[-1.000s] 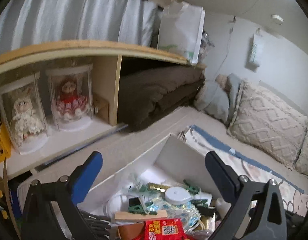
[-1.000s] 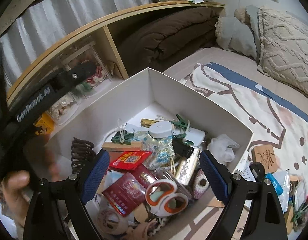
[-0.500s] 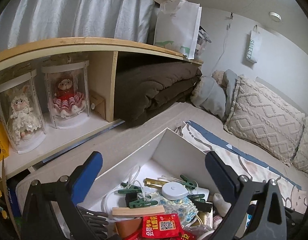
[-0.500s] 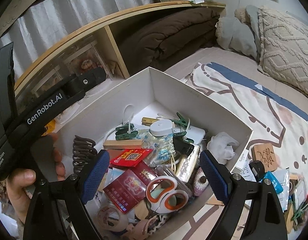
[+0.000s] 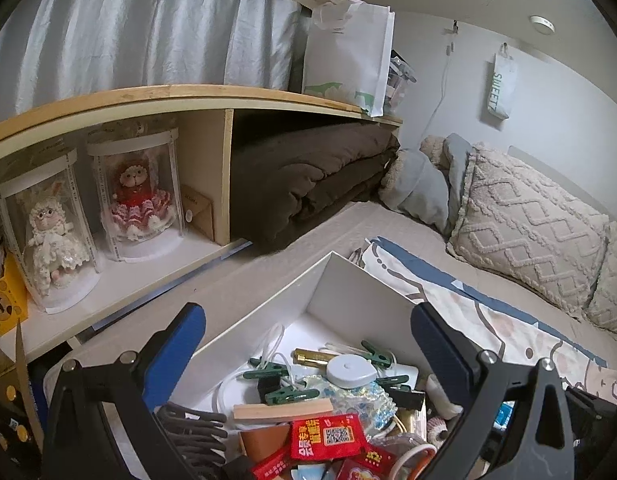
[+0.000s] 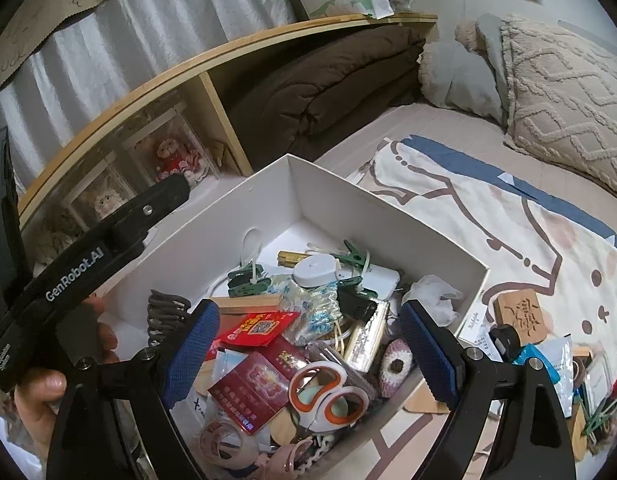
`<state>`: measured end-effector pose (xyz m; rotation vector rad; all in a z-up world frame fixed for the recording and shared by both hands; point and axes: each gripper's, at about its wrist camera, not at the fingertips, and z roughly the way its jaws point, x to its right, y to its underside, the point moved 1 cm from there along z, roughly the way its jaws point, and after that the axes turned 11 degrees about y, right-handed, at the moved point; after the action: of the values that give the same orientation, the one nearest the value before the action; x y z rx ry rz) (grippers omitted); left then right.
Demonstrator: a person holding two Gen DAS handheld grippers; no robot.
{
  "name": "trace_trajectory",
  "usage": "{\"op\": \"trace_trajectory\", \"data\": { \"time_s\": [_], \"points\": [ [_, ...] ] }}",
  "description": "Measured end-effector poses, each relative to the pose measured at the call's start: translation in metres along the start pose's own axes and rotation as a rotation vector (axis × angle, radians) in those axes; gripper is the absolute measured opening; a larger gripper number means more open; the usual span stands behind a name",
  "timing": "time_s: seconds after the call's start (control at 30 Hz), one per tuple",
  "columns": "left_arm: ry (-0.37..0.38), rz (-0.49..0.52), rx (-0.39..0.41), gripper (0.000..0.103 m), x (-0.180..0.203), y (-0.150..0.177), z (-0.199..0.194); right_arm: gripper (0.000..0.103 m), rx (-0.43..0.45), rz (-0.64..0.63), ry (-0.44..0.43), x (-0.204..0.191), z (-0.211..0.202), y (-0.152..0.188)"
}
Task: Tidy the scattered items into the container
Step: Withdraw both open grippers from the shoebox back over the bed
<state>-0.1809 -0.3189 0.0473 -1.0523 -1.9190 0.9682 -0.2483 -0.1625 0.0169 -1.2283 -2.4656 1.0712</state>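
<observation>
A white cardboard box (image 6: 388, 220) sits on the bed, full of small items: orange-and-white scissors (image 6: 328, 394), red packets (image 6: 260, 326), green clips (image 6: 248, 284), a round white tape measure (image 6: 314, 268), a tape roll (image 6: 224, 440) and a dark hair claw (image 6: 164, 312). My right gripper (image 6: 308, 320) hangs open above the box's near half, nothing between its blue pads. My left gripper (image 5: 308, 332) is open too, over the box (image 5: 348, 284) from the left side. Its black body (image 6: 88, 264) and the hand (image 6: 40, 392) holding it show in the right wrist view.
Loose items lie on the patterned blanket (image 6: 508, 216) right of the box: a wooden block (image 6: 518, 314), a blue packet (image 6: 536, 356), green clips (image 6: 600, 428). A wooden shelf (image 5: 188, 96) with two boxed dolls (image 5: 136, 196) and a brown quilt (image 5: 308, 176) stands behind. Pillows (image 5: 528, 224) lie at the right.
In the right wrist view the left gripper's body has slid a little lower and the hand on it shows more. The box contents and both jaw widths are unchanged.
</observation>
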Motion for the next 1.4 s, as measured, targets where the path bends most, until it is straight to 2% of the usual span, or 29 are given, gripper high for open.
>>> {"op": "trace_trajectory", "data": {
  "time_s": [0.17, 0.23, 0.33, 0.8, 1.13, 1.27, 1.4],
  "points": [
    [-0.028, 0.026, -0.020, 0.103, 0.006, 0.003, -0.005, 0.092, 0.026, 0.022, 0.013, 0.009, -0.009, 0.001],
    [-0.033, 0.036, -0.026, 0.103, 0.008, 0.005, -0.007, 0.103, 0.048, 0.026, 0.022, 0.012, -0.013, 0.002],
    [-0.033, 0.050, -0.029, 0.103, 0.012, 0.008, -0.010, 0.103, 0.088, 0.022, 0.043, 0.012, -0.020, 0.003],
    [-0.004, 0.082, -0.038, 0.103, 0.037, 0.019, -0.011, 0.103, 0.151, 0.042, 0.150, 0.041, -0.050, 0.014],
    [0.061, 0.098, -0.071, 0.103, 0.064, 0.034, -0.009, 0.103, 0.184, 0.108, 0.218, 0.087, -0.082, 0.034],
    [0.122, 0.115, -0.081, 0.103, 0.083, 0.039, -0.009, 0.103, 0.192, 0.129, 0.256, 0.107, -0.095, 0.044],
    [0.136, 0.143, -0.082, 0.103, 0.101, 0.043, -0.009, 0.103, 0.207, 0.146, 0.299, 0.124, -0.108, 0.052]
  ]
}}
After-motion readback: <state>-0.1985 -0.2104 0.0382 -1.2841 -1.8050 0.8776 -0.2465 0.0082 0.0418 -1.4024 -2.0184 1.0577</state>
